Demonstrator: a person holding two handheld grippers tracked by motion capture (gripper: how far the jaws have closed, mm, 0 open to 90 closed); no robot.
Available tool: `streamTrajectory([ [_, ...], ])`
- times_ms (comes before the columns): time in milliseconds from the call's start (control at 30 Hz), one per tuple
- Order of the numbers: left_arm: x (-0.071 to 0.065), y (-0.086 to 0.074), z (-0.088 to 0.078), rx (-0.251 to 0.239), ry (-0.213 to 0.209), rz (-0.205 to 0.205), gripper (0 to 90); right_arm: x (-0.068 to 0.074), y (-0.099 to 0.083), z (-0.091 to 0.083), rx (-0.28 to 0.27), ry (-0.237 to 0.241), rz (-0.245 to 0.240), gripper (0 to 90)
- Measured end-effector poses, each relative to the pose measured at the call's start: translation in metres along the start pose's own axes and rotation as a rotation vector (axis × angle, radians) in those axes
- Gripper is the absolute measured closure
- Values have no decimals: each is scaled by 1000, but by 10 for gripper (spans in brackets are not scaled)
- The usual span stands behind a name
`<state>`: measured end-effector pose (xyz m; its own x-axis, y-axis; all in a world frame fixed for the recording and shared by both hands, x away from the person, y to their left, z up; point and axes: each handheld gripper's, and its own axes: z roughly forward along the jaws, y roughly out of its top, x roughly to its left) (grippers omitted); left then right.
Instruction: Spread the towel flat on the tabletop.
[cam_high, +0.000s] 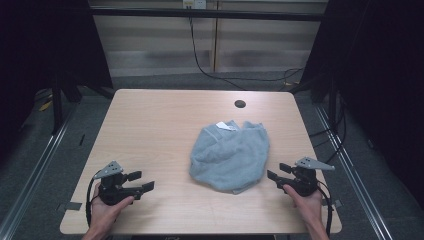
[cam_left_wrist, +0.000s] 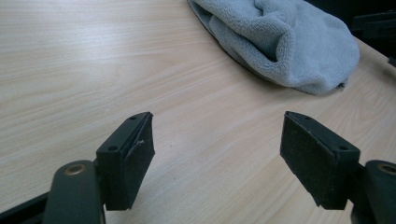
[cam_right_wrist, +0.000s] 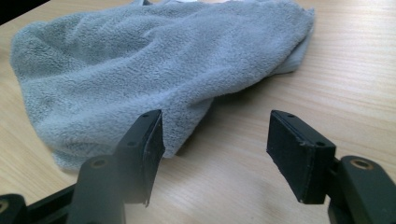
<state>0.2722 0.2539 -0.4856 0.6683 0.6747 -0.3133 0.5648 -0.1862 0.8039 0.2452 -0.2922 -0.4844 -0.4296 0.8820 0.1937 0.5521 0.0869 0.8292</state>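
A pale wood-grain table (cam_high: 150, 125) fills the high view, set on a grey floor (cam_high: 40, 150) with a dark frame (cam_high: 200, 13) across the back. A round dark hole (cam_high: 240, 104) sits near the table's far edge, right of centre.

A crumpled grey towel (cam_high: 230, 155) lies right of the table's middle, bunched into a rounded heap with a small white tag (cam_high: 226, 126) at its far side. In the left gripper view the towel (cam_left_wrist: 280, 42) sits ahead and to the right, well apart from the jaws; in the right gripper view the towel (cam_right_wrist: 140, 79) spreads across the scene just beyond the jaws, its near fold close beside one jaw, though contact cannot be told.

The left gripper (cam_high: 142, 181), held in the person's left hand (cam_high: 105, 207) near the table's front left corner, points toward the towel with jaws spread wide and bare table between them, as the left gripper view (cam_left_wrist: 217, 158) confirms. The right gripper (cam_high: 275, 174), held in the right hand (cam_high: 307, 202) near the front right edge, points at the towel's right side, its jaws likewise wide apart and holding nothing (cam_right_wrist: 215, 149). A grey three-cornered plate tops each gripper.
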Motion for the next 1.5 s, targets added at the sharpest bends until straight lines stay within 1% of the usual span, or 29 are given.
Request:
streamTrajectory([
  [133, 1, 0, 0, -4, 7, -8, 252, 3, 4, 0, 7, 12, 2, 351],
  [267, 2, 0, 4, 4, 15, 3, 267, 8, 13, 3, 4, 48, -2, 314],
  [467, 1, 1, 9, 22, 15, 9, 280, 12, 35, 19, 29, 86, -26, 268],
  [500, 1, 1, 9, 22, 14, 12, 282, 12, 46, 27, 40, 89, -42, 248],
  [533, 0, 1, 9, 22, 16, 19, 282, 12, 46, 27, 40, 89, -42, 248],
  [567, 0, 1, 9, 23, 17, 30, 283, 13, 52, 32, 45, 93, -45, 234],
  [600, -2, 1, 8, 23, 22, 37, 283, 13, 64, 42, 58, 92, -62, 211],
  [633, -3, 1, 7, 22, 18, 43, 283, 14, 69, 47, 69, 86, -69, 205],
  [667, -4, 1, 6, 18, 13, 43, 283, 14, 69, 47, 69, 86, -69, 205],
  [700, -5, 2, 6, 16, 6, 50, 282, 14, 73, 53, 80, 93, -73, 198],
  [733, -6, 2, 6, 15, 2, 53, 282, 14, 80, 66, 119, 91, -76, 178],
  [767, -6, 2, 6, 16, -1, 59, 281, 14, 81, 73, 139, 81, -90, 181],
  [800, -6, 3, 7, 17, -5, 62, 281, 14, 81, 73, 139, 81, -90, 181],
  [833, -6, 3, 8, 22, -7, 70, 281, 14, 82, 80, 161, 62, -104, 180],
  [900, -6, 3, 9, 28, -8, 73, 281, 10, 79, 94, 198, 51, -95, 180],
  [933, -6, 3, 9, 29, -5, 77, 281, 8, 71, 108, 257, 52, -90, 220],
  [967, -6, 3, 9, 29, -5, 77, 280, 7, 65, 114, 272, 60, -89, 235],
  [1000, -6, 3, 8, 26, -6, 74, 280, 7, 65, 114, 272, 60, -89, 235],
  [1033, -6, 3, 7, 24, -3, 74, 280, 9, 58, 118, 254, 54, -81, 301],
  [1067, -6, 3, 7, 18, -1, 66, 280, 9, 58, 118, 254, 54, -81, 301],
  [1100, -6, 3, 6, 18, 0, 66, 280, 10, 58, 117, 257, 56, -78, 348],
  [1167, -6, 4, 6, 12, 2, 58, 282, 16, 56, 114, 264, 54, -101, 456],
  [1233, -7, 4, 6, 8, 6, 61, 287, 22, 52, 111, 260, 63, -111, 516],
  [1333, -7, 6, 9, 12, 5, 38, 331, 28, 47, 107, 243, 84, -109, 605],
  [1367, -7, 8, 11, 14, 12, 36, 341, 31, 46, 107, 248, 91, -122, 620],
  [1400, -6, 9, 13, 17, 13, 32, 348, 37, 45, 106, 256, 117, -132, 631],
  [1433, -6, 10, 15, 15, 11, 25, 362, 40, 44, 105, 256, 129, -139, 634],
  [1467, -7, 12, 16, 14, 7, 23, 362, 40, 44, 105, 256, 129, -139, 634],
  [1500, -8, 14, 17, 16, -8, 32, 389, 43, 43, 104, 259, 139, -153, 636],
])
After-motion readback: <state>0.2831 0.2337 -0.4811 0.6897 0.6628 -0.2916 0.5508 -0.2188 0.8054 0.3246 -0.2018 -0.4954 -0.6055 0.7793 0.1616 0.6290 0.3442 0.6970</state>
